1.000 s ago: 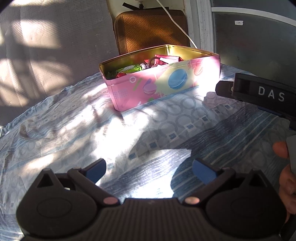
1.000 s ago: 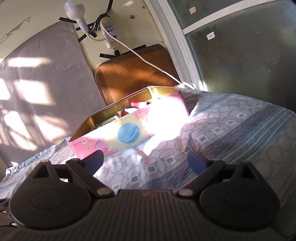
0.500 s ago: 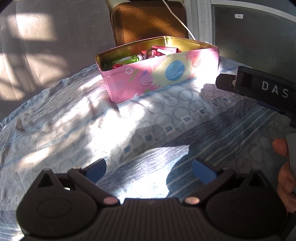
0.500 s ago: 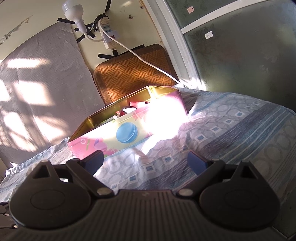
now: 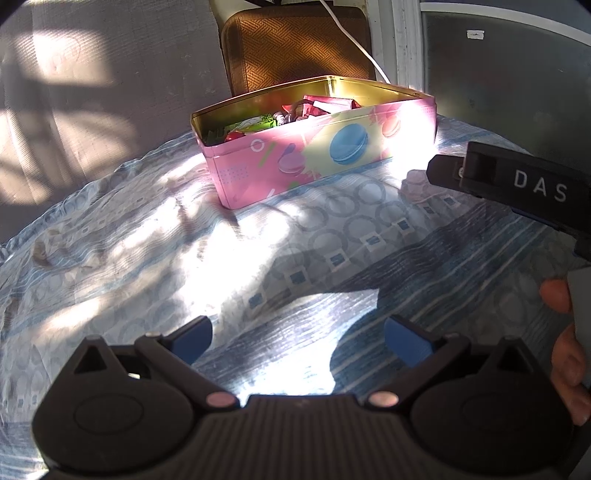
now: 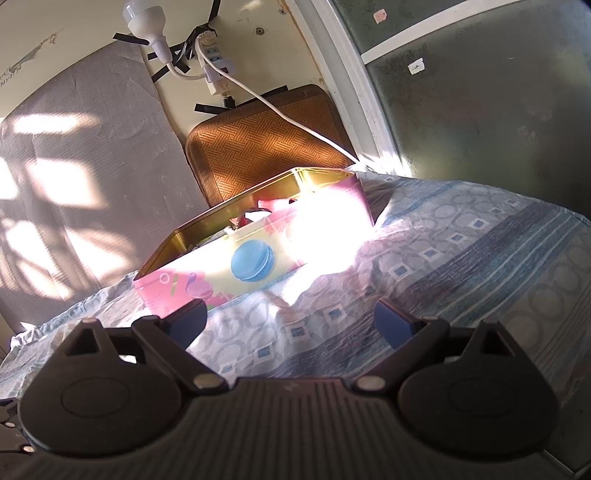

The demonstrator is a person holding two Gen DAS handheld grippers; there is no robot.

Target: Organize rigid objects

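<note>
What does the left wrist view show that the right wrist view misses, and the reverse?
Only left wrist: the right hand-held gripper marked DAS, seen side-on, and the person's fingers. Only right wrist: white power strip and white bulb taped to the wall. Both: pink macaron-print tin, filled, brown woven cushion, blue patterned cloth.

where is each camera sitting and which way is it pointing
Left wrist: on the left gripper, looking across the cloth-covered table at the pink tin; the right gripper and a hand show.
Right wrist: on the right gripper, lower, facing the tin and wall.
Shared: tin, brown cushion.
</note>
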